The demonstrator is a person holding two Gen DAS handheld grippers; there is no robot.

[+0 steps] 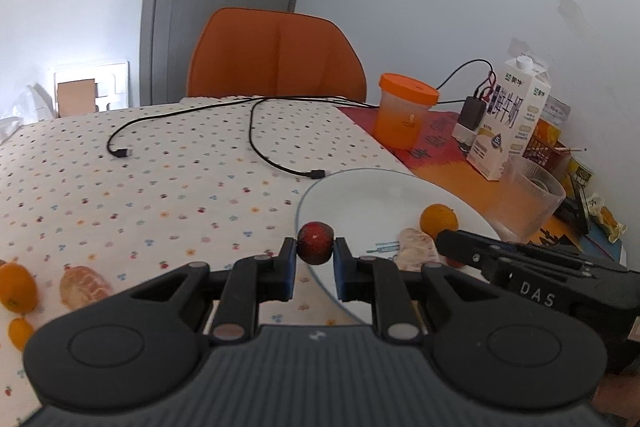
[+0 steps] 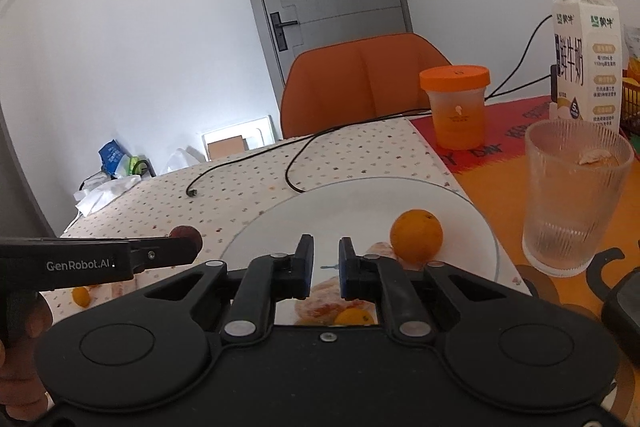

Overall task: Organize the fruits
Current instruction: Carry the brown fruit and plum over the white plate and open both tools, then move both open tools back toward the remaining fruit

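fruit first: we have the small dark red round fruit (image 1: pixel 315 242) pinched in our left tongs (image 1: pixel 315 259) at the white round plate (image 1: pixel 360 195) rim, ready to drop beside the orange (image 2: pixel 416 235); right tongs (image 2: pixel 325 265) closed, empty.

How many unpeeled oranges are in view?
4. On the plate: far orange and near orange, partly hidden. On the cloth, left: big orange and small orange. More may be hidden.

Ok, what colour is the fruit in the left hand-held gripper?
Dark red fruit, shut in the left hand-held gripper; clearest in the left wrist view.
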